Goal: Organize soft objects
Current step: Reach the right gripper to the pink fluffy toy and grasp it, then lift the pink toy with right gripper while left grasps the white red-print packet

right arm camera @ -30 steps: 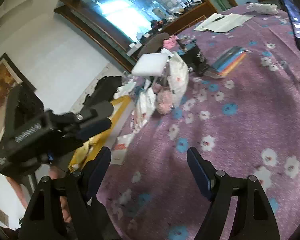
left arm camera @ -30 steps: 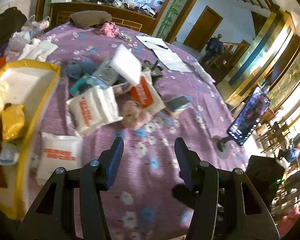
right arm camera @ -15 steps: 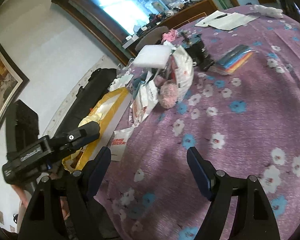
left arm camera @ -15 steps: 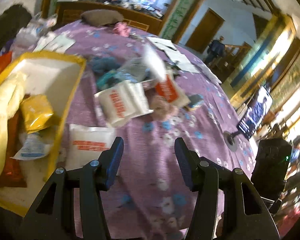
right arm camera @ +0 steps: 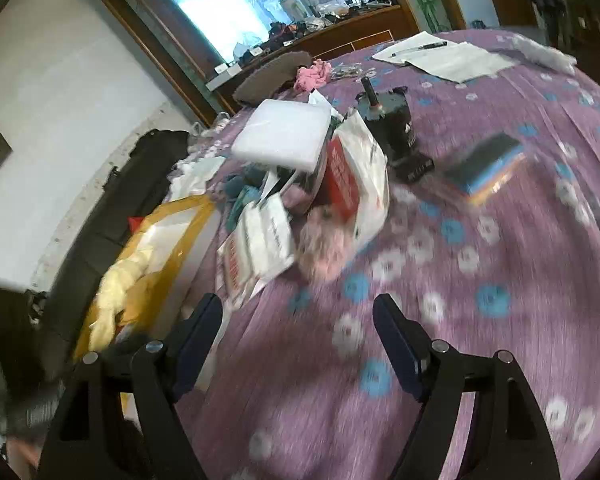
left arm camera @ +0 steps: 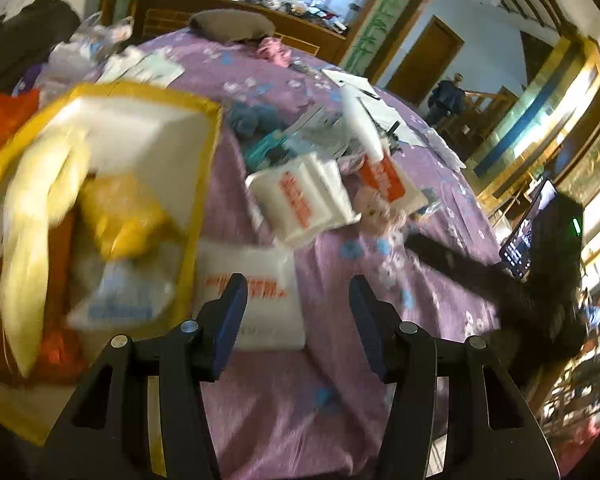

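Observation:
A yellow-rimmed box [left arm camera: 204, 184] [right arm camera: 192, 220] at the table's left holds a pale yellow plush [left arm camera: 32, 200], a yellow packet [left arm camera: 120, 216] and a white packet with blue print [left arm camera: 120, 304]. A flat white packet with orange print [left arm camera: 256, 292] lies beside the box, just beyond my left gripper [left arm camera: 298, 300], which is open and empty. Further on is a heap: white packets [left arm camera: 300, 200] [right arm camera: 260, 240], a pink plush [left arm camera: 380, 212] [right arm camera: 324, 248], a white foam block [right arm camera: 284, 136], blue-green cloth [left arm camera: 252, 116]. My right gripper [right arm camera: 298, 320] is empty, its jaws closing, short of the pink plush.
The round table wears a purple flowered cloth [right arm camera: 460, 280]. On it stand a black device [right arm camera: 396, 132], a stack of coloured sponges [right arm camera: 488, 164], papers with a pen [right arm camera: 440, 56] and a phone on a stand [left arm camera: 528, 224]. The right gripper's body [left arm camera: 540, 272] reaches in from the right.
The left gripper has swung left toward the yellow box, so the box and the flat white packet fill more of its view. The right gripper has advanced toward the heap, its jaws slightly narrower.

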### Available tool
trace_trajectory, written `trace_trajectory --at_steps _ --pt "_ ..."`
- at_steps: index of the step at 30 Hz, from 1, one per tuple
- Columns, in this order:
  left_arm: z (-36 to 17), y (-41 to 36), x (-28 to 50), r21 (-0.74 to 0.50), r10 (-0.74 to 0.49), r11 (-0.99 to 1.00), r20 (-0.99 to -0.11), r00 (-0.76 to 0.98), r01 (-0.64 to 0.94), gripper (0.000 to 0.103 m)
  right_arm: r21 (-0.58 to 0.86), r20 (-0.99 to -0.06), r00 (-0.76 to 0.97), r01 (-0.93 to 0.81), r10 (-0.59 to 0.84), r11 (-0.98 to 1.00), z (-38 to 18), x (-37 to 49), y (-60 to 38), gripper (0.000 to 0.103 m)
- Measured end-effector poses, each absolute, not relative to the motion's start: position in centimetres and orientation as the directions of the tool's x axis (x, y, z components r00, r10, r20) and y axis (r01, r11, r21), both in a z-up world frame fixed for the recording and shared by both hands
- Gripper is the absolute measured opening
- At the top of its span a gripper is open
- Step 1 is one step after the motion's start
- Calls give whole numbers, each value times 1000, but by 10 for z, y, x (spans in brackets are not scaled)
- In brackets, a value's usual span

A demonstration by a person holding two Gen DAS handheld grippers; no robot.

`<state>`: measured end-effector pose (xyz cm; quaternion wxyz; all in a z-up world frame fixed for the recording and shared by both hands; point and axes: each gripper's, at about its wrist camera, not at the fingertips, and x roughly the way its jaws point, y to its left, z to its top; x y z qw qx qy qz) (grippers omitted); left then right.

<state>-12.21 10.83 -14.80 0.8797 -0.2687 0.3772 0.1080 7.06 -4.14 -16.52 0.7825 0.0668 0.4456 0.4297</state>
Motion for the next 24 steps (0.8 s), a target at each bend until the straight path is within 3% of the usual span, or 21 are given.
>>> trace_trajectory --at_steps 2,7,9,18,24 --pt "-148 106 -129 -384 -4 835 -720 694 -393 53 463 -667 246 -602 703 650 -168 80 -30 68" --pt "-135 102 -140 -322 49 863 -713 699 -389 53 519 -705 200 -508 680 688 -191 103 -17 30" --pt "-137 99 -139 -308 37 876 -725 687 -372 53 546 -687 200 -492 698 678 -195 102 -23 24" --pt "-156 81 -112 -194 65 916 -793 606 -352 53 560 -607 260 -531 751 636 -178 57 -70 22" --pt "-154 79 -73 -55 141 947 -814 563 -317 53 536 -624 231 -567 746 625 -185 51 -70 23"
